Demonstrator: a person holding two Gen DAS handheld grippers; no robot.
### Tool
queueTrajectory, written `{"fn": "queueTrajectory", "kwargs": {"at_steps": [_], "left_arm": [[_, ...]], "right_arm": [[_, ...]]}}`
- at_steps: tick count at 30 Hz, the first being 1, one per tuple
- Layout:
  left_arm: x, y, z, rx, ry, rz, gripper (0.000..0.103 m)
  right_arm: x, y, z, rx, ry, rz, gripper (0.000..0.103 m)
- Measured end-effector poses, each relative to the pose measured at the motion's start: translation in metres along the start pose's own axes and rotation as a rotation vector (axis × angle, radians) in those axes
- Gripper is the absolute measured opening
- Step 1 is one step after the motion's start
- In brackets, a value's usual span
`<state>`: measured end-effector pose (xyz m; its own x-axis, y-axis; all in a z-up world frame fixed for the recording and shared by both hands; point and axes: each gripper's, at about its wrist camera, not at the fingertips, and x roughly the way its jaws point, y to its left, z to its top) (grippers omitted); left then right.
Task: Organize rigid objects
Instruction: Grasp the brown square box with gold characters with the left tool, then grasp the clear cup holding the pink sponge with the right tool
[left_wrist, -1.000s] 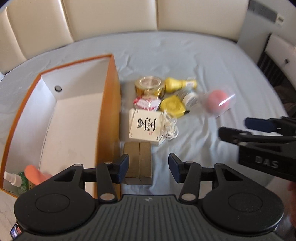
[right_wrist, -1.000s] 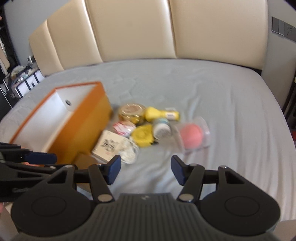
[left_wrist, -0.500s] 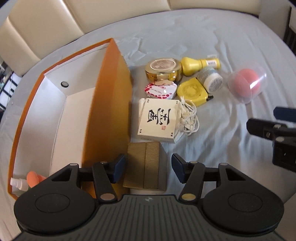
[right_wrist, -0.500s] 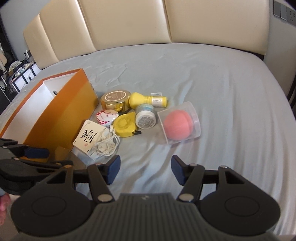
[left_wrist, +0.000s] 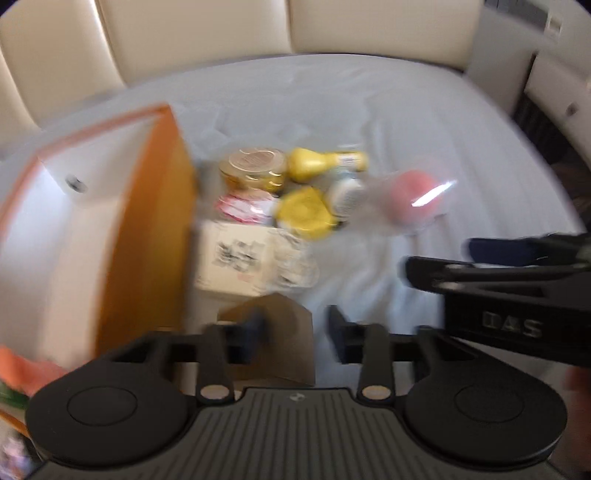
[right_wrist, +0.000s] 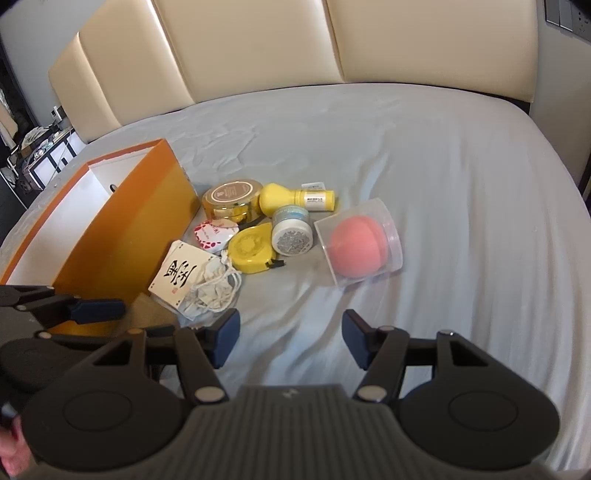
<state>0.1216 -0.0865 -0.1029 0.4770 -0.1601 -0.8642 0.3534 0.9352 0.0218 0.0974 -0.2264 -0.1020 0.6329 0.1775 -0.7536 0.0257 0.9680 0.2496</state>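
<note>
An orange box (right_wrist: 125, 229) with a white inside stands open on the bed at the left; it also shows in the blurred left wrist view (left_wrist: 147, 229). Beside it lie a gold tin (right_wrist: 231, 197), a yellow bottle (right_wrist: 291, 199), a white jar (right_wrist: 293, 236), a yellow tape measure (right_wrist: 251, 249), a pink sponge in a clear case (right_wrist: 360, 245), a white calligraphy box (right_wrist: 183, 277) and a brown box (left_wrist: 284, 343). My left gripper (left_wrist: 297, 334) is open over the brown box. My right gripper (right_wrist: 290, 338) is open and empty above the sheet.
A red-and-white packet (right_wrist: 214, 234) and a white drawstring pouch (right_wrist: 212, 290) lie among the items. A cream padded headboard (right_wrist: 258, 48) backs the bed. An orange item (left_wrist: 26, 369) lies inside the box. Dark furniture (right_wrist: 33, 155) stands at far left.
The left gripper swung back and right, blurring its view; the brown box stays between its fingers. The right gripper moved closer to the pile of items.
</note>
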Motion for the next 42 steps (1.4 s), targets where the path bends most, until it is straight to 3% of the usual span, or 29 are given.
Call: {"fn": "queueTrajectory", "kwargs": {"at_steps": [3,7,8,11,15,19,25,30,34,37,42], "left_arm": [[-0.008,0.004,-0.009,-0.032,-0.058,-0.038,0.032],[-0.022,0.011,-0.019,-0.03,-0.101,-0.051,0.062],[-0.023,0.012,-0.021,-0.023,-0.107,-0.031,0.064],[-0.016,0.013,-0.024,0.002,-0.094,0.047,0.071],[-0.002,0.018,-0.02,-0.03,-0.052,0.046,0.08],[0.014,0.012,-0.02,-0.015,-0.004,0.095,0.086],[0.031,0.013,-0.02,-0.046,0.045,0.085,0.083],[0.039,0.015,-0.013,-0.069,0.052,0.049,0.068],[0.042,0.01,-0.003,-0.061,0.033,0.039,0.067],[0.045,0.007,0.006,-0.061,0.032,0.026,0.067],[0.053,0.006,0.018,-0.056,0.031,0.01,0.067]], "right_arm": [[-0.001,-0.003,0.001,0.016,0.014,-0.008,0.063],[-0.006,-0.007,0.002,0.012,0.026,-0.023,0.066],[-0.006,-0.007,0.003,0.005,0.028,-0.032,0.067],[-0.005,-0.01,0.004,0.004,0.037,-0.034,0.067],[-0.001,-0.009,0.004,-0.001,0.064,-0.015,0.068],[0.004,-0.009,0.008,-0.029,0.08,-0.016,0.08],[0.024,-0.019,0.027,-0.053,0.088,-0.07,0.081],[0.038,-0.041,0.039,0.108,0.095,-0.046,0.081],[0.045,-0.059,0.047,0.284,0.089,-0.026,0.087],[0.051,-0.075,0.051,0.446,0.084,0.001,0.087],[0.069,-0.086,0.05,0.601,0.117,0.032,0.086]]}}
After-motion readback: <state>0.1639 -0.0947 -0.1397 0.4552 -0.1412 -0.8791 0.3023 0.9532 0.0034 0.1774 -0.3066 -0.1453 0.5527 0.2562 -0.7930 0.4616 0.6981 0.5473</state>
